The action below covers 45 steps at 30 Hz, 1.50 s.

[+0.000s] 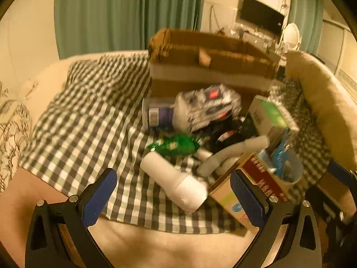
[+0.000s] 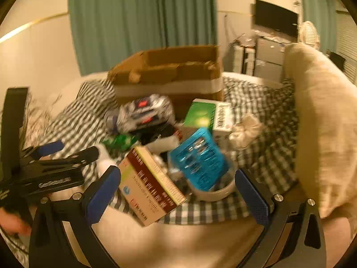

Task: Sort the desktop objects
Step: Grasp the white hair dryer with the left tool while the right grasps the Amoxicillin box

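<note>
A pile of objects lies on a checked cloth (image 1: 89, 134) in front of an open cardboard box (image 1: 207, 64). Nearest my left gripper (image 1: 174, 194) is a white cylinder-shaped device (image 1: 176, 178), with a green packet (image 1: 174, 146) behind it. My left gripper is open and empty, just short of the device. My right gripper (image 2: 178, 192) is open and empty, its fingers either side of a red-and-tan box (image 2: 149, 185) and a white bowl (image 2: 214, 192) holding a blue packet (image 2: 198, 158). A green-and-white box (image 2: 207, 116) and a black-and-white packet (image 2: 145, 111) lie behind.
A beige cushion (image 2: 321, 122) rises on the right. The left gripper's body (image 2: 49, 167) shows at the left of the right wrist view. Green curtains (image 1: 125, 11) hang behind the bed. A crumpled white wrapper (image 2: 245, 129) lies on the cloth (image 2: 263, 111).
</note>
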Available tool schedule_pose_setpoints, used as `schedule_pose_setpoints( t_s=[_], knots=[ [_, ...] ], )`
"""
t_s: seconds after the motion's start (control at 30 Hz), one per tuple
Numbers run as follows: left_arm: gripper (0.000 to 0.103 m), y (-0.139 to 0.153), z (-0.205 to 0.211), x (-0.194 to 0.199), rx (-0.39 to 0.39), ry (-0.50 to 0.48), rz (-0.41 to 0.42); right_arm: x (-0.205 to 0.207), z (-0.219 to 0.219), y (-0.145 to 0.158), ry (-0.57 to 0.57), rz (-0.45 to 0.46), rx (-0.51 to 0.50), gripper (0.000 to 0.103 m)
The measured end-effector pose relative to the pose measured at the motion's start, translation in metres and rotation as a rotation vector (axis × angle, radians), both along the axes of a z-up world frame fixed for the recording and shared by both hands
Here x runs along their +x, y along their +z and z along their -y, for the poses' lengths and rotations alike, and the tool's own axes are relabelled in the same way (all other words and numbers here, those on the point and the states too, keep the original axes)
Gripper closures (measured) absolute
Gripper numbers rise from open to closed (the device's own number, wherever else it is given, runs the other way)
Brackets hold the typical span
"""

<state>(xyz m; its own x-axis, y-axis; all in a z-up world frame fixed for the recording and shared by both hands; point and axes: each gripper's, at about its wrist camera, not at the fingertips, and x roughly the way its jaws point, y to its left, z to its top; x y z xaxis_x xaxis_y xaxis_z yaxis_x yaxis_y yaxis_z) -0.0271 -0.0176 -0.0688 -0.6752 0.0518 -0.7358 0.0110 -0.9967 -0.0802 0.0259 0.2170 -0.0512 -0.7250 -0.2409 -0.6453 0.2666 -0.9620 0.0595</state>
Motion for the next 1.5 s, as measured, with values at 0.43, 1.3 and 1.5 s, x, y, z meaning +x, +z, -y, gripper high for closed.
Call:
schedule_pose_setpoints(
  t_s=[0.43, 1.3, 1.5],
  knots=[
    [0.0, -0.028, 0.023, -0.023, 0.011, 0.065, 0.082, -0.019, 0.062, -0.068, 0.147, 0.147, 0.237, 0.0],
    [0.049, -0.056, 0.017, -0.042, 0.264, -0.105, 0.219, -0.002, 0.039, -0.039, 0.117, 0.163, 0.132, 0.018],
    [0.049, -0.054, 0.01, -0.037, 0.264, -0.097, 0.226, 0.009, 0.035, -0.033, 0.107, 0.153, 0.15, 0.018]
  ],
)
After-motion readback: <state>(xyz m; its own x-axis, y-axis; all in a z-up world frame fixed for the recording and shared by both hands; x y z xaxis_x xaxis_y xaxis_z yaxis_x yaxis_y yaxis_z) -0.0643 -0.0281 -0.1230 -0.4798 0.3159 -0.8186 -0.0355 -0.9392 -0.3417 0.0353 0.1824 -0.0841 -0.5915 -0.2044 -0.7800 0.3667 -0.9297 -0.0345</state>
